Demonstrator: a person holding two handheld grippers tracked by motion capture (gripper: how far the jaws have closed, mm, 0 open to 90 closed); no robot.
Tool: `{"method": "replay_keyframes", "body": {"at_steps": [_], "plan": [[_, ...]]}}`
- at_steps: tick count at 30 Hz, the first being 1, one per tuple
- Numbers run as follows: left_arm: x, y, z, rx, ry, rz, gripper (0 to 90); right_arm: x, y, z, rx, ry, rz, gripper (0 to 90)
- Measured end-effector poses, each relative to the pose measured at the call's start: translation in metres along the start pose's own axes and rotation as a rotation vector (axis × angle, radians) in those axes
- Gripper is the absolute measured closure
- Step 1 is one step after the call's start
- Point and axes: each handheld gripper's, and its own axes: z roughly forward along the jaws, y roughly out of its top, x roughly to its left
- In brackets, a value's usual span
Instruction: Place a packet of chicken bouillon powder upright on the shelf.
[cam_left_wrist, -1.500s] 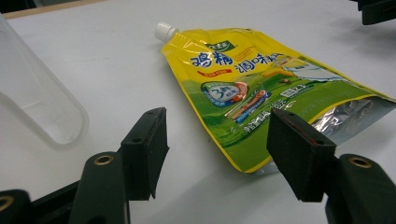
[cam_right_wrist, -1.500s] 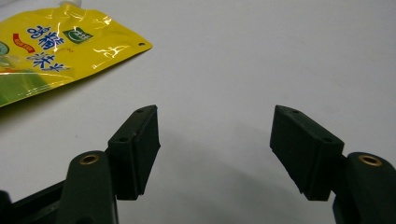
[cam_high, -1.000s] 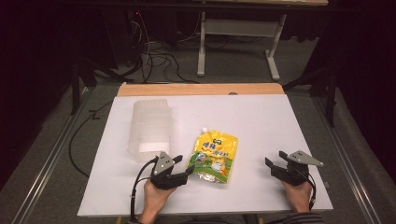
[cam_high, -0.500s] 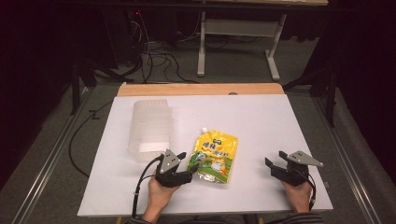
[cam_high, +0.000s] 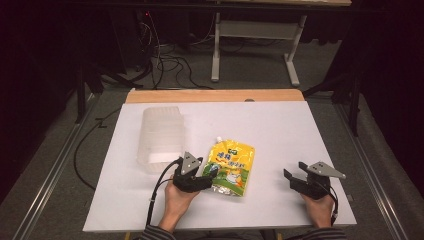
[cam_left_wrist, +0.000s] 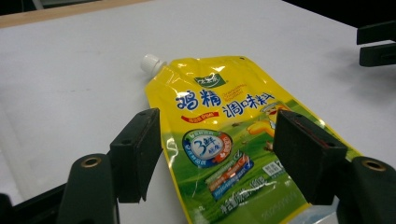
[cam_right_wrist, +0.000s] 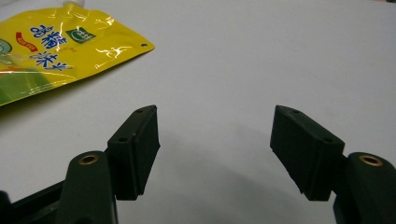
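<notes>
A yellow-and-green spouted pouch (cam_high: 231, 166) lies flat on the white table (cam_high: 280, 125), its white cap pointing away. My left gripper (cam_high: 209, 172) is at the pouch's near left corner. In the left gripper view the pouch (cam_left_wrist: 224, 140) lies under and between the wide jaws of the left gripper (cam_left_wrist: 217, 119); the jaws have just been opening and the pads do not press on it. My right gripper (cam_high: 294, 172) is off to the right, open with nothing in it. In the right gripper view, bare table shows between the jaws of the right gripper (cam_right_wrist: 215, 114), with the pouch (cam_right_wrist: 46, 51) at the far left.
A clear plastic lidded container (cam_high: 160, 137) stands left of the pouch, close to my left hand. A wooden strip (cam_high: 215, 95) marks the table's far edge. Beyond it are a dark floor, cables and a desk frame.
My left gripper has moved a little to the right and forward over the pouch's near corner, and its jaws stand wider. The right gripper and the pouch have stayed put.
</notes>
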Motion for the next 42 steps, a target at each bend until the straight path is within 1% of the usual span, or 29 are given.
{"method": "replay_keyframes", "body": {"at_steps": [2, 3, 4, 5, 6, 7, 8, 11, 12, 13, 14, 16, 17, 18, 21, 22, 24, 25, 29, 31, 34, 35, 36, 37, 38, 39, 40, 41, 42], "plan": [[-0.001, 0.004, 0.004, 0.010, 0.000, -0.007, 32.4, 0.000, 0.000, 0.000, -0.002, 0.000, 0.001, 33.1], [-0.001, 0.006, 0.007, 0.023, 0.002, -0.006, 32.0, 0.000, 0.000, 0.000, -0.002, 0.001, 0.002, 33.1], [-0.003, 0.009, 0.013, 0.042, 0.013, -0.008, 31.5, 0.000, 0.000, 0.000, -0.002, 0.000, 0.001, 33.1], [-0.003, 0.009, 0.013, 0.042, 0.013, -0.008, 31.1, 0.000, 0.000, 0.000, -0.002, 0.000, 0.001, 33.1], [-0.003, 0.012, 0.019, 0.064, 0.017, -0.012, 30.3, 0.000, 0.000, 0.000, -0.003, 0.000, 0.000, 33.1], [-0.003, 0.012, 0.019, 0.064, 0.017, -0.012, 29.8, 0.000, 0.000, 0.000, -0.003, 0.001, -0.001, 33.1], [-0.004, 0.015, 0.022, 0.068, 0.023, -0.021, 29.6, 0.000, 0.000, 0.000, -0.005, 0.001, -0.008, 33.1], [-0.004, 0.020, 0.031, 0.086, 0.032, -0.041, 27.9, 0.000, 0.000, 0.000, -0.002, 0.001, -0.003, 33.0], [-0.003, 0.023, 0.037, 0.099, 0.037, -0.046, 27.4, 0.000, 0.000, 0.000, -0.003, 0.000, -0.006, 33.0], [-0.003, 0.023, 0.037, 0.099, 0.037, -0.046, 27.0, 0.000, 0.000, 0.000, -0.003, 0.000, -0.006, 33.0], [-0.003, 0.024, 0.041, 0.106, 0.040, -0.055, 27.0, 0.000, 0.000, 0.000, -0.005, 0.000, -0.007, 32.9], [0.000, 0.025, 0.048, 0.137, 0.054, -0.065, 26.8, 0.000, 0.000, -0.001, -0.006, 0.001, -0.005, 32.9], [0.001, 0.025, 0.053, 0.152, 0.051, -0.082, 26.0, 0.000, 0.000, 0.000, -0.006, 0.001, -0.007, 32.9], [0.001, 0.025, 0.053, 0.152, 0.051, -0.082, 25.9, 0.000, 0.000, 0.000, -0.007, 0.002, -0.007, 32.8], [0.005, 0.023, 0.061, 0.168, 0.066, -0.105, 24.9, 0.000, 0.000, 0.000, -0.006, 0.001, -0.010, 32.7], [0.006, 0.023, 0.063, 0.174, 0.080, -0.107, 24.4, 0.000, 0.000, 0.000, -0.005, 0.000, -0.009, 32.7], [0.007, 0.023, 0.064, 0.177, 0.085, -0.108, 23.9, 0.000, 0.000, 0.000, -0.007, 0.002, -0.007, 32.8], [0.010, 0.024, 0.069, 0.188, 0.095, -0.112, 23.7, 0.000, 0.000, 0.000, -0.007, 0.002, -0.008, 32.7], [0.013, 0.023, 0.074, 0.198, 0.094, -0.130, 23.8, 0.000, 0.000, 0.000, -0.008, 0.003, -0.009, 32.7], [0.015, 0.020, 0.079, 0.219, 0.101, -0.137, 24.0, 0.000, 0.000, 0.000, -0.007, 0.001, -0.011, 32.7], [0.016, 0.019, 0.080, 0.230, 0.098, -0.135, 24.5, 0.000, 0.000, 0.000, -0.004, 0.001, -0.007, 32.7], [0.016, 0.019, 0.080, 0.233, 0.095, -0.136, 27.1, 0.000, 0.000, 0.000, -0.006, 0.001, -0.010, 32.7], [0.017, 0.019, 0.080, 0.246, 0.094, -0.142, 28.0, 0.000, 0.000, 0.000, -0.005, 0.001, -0.009, 32.7], [0.017, 0.019, 0.080, 0.246, 0.094, -0.142, 28.6, 0.000, 0.000, 0.000, -0.005, 0.001, -0.009, 32.7], [0.018, 0.018, 0.082, 0.264, 0.089, -0.143, 28.6, 0.000, 0.000, 0.000, -0.003, 0.001, -0.010, 32.7], [0.017, 0.017, 0.082, 0.266, 0.092, -0.133, 29.9, 0.001, 0.000, 0.000, -0.001, 0.001, -0.006, 32.7], [0.015, 0.017, 0.083, 0.267, 0.113, -0.095, 30.4, 0.001, 0.000, 0.000, -0.002, 0.001, -0.010, 32.7], [0.015, 0.017, 0.083, 0.267, 0.113, -0.095, 30.8, 0.001, 0.000, 0.000, -0.002, 0.001, -0.010, 32.7], [0.012, 0.016, 0.083, 0.276, 0.126, -0.085, 30.8, 0.001, 0.000, 0.000, 0.000, 0.000, -0.007, 32.8]]}}
